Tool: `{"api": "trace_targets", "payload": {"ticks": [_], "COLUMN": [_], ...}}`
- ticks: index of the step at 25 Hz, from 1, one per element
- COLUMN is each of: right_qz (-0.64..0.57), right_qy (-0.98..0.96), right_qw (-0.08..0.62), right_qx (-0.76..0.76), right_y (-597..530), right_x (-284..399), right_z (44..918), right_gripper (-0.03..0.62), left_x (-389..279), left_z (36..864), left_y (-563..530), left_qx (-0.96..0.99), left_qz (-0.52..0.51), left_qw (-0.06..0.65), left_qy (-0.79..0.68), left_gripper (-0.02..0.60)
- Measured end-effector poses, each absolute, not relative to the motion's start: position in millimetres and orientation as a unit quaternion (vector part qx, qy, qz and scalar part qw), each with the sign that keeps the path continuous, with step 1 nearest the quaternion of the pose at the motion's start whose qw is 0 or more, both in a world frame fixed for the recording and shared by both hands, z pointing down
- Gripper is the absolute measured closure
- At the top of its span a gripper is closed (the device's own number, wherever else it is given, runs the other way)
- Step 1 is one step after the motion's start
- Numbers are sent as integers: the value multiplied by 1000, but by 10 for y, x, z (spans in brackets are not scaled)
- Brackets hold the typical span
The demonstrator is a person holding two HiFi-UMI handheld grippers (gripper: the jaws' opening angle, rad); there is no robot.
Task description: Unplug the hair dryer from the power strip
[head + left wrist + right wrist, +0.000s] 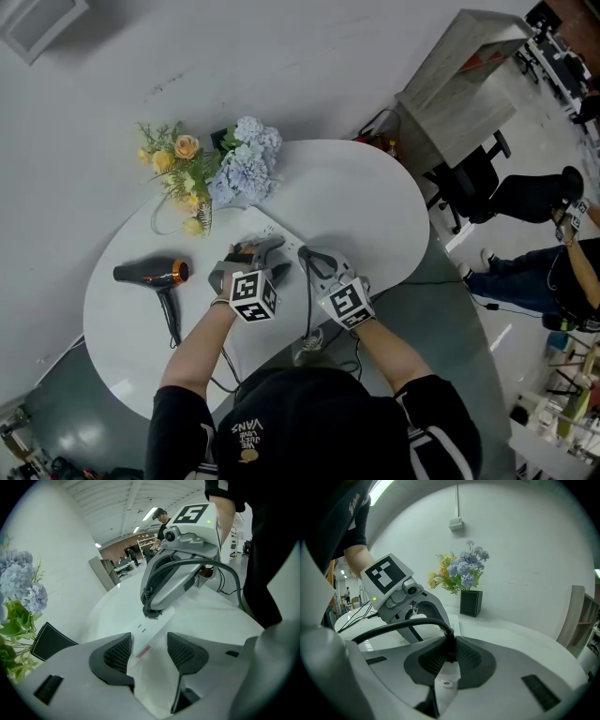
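While the left gripper (149,652) holds its fingers (117,654) apart astride the near end of the white strip (153,629) lying on the desk (366,206), the right gripper (449,656) has its fingers (472,659) clamped on the black plug (450,645), which is seated farther along that strip. The plug's cord (403,626) arches back toward the person. Left of both grippers and well apart from the strip, the dryer (155,275) lies on the desk, and beyond it flowers (220,169) stand at the far edge.
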State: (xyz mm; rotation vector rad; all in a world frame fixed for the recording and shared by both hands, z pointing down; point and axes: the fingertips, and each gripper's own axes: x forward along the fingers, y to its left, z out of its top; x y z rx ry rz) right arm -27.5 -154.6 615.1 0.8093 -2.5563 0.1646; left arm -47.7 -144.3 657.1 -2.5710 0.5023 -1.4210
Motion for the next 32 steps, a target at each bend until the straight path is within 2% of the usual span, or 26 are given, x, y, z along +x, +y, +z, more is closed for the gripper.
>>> {"api": "trace_targets", "payload": {"ticks": [32], "right_qz": [77], "right_qy": [-914], "right_qw": [208], "right_qx": [340], "right_y": [-1287], "right_x": [-24], "right_z": [5833], "right_gripper": [525], "left_x": [-475], "left_z": [6584], "left_y": [-1423], "left_qx": [-848], "left_qz": [-492], "left_qw": [69], "left_qy": [183], "left_gripper": [336]}}
